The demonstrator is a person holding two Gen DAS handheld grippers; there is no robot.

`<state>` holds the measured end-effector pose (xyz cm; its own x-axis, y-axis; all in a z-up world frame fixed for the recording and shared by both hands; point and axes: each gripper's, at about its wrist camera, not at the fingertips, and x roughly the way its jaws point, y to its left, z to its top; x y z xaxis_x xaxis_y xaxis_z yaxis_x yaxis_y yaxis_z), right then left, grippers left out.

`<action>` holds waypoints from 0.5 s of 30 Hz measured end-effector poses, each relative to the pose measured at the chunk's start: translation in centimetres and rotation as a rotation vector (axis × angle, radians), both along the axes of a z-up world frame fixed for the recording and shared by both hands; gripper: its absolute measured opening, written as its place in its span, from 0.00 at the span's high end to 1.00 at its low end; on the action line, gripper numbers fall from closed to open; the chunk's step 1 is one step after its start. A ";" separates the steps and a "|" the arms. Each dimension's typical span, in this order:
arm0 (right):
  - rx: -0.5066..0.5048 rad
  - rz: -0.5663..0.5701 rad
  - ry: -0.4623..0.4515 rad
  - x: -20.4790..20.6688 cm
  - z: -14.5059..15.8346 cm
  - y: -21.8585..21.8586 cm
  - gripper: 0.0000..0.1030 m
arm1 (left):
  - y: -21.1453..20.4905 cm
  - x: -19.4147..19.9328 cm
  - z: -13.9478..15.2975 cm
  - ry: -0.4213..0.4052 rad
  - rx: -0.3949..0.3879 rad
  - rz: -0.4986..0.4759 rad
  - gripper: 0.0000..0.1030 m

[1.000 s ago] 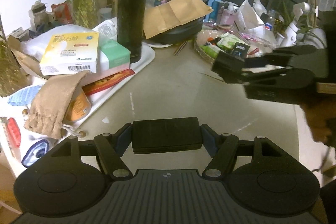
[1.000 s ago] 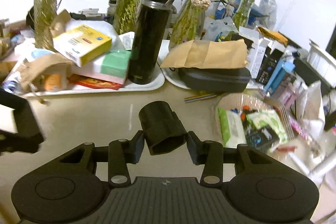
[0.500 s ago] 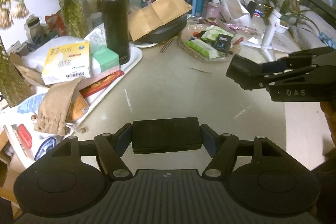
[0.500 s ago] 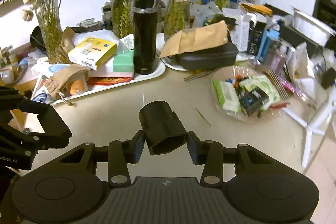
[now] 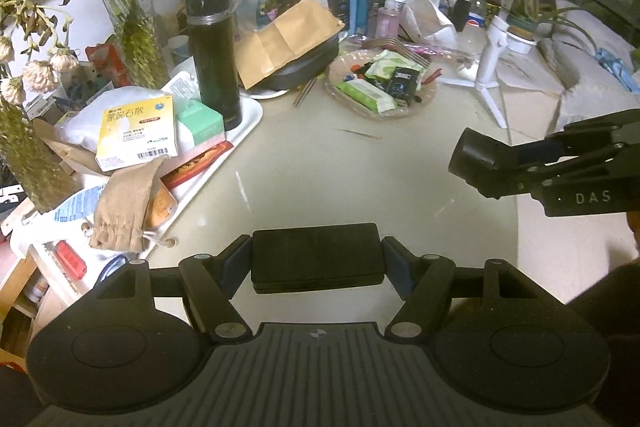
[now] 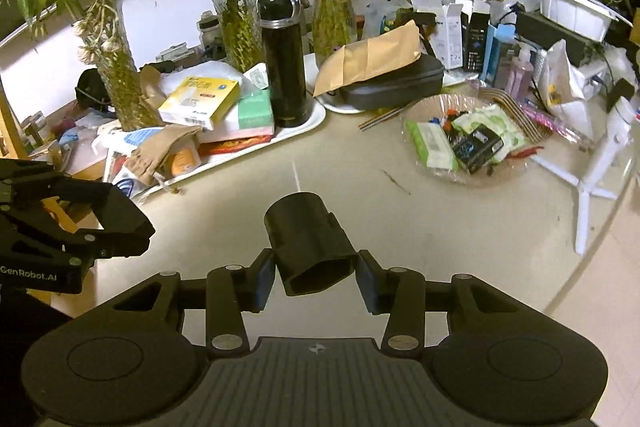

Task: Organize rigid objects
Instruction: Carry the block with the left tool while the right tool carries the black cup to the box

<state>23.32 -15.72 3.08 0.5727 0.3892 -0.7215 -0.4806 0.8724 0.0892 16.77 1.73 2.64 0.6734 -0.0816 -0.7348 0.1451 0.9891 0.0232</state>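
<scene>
Both grippers are loaded above the bare tabletop (image 5: 320, 167): left gripper (image 5: 316, 263) clamps a flat black case (image 5: 316, 259) crosswise, right gripper (image 6: 316, 267) pinches a black cylindrical cap (image 6: 308, 235), the white tray (image 6: 316, 117) lying ahead, nearer the left.

We see the flask (image 6: 285, 59) standing upright on the tray (image 6: 308, 125), with boxes (image 6: 200, 103) stacked to its left; right of the tray a case (image 6: 394, 91) lies under an envelope (image 6: 372, 61), and nearer us, further right, sits a dish (image 6: 464, 171) of packets
</scene>
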 end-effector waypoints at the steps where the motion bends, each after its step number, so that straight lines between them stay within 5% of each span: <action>1: 0.000 0.002 0.003 -0.4 0.1 -0.1 0.55 | -0.1 -0.3 0.0 0.003 0.001 -0.005 0.33; 15: 0.031 0.012 0.069 -5.1 -0.1 -1.3 0.55 | -1.2 -4.0 0.1 0.047 0.000 -0.061 0.33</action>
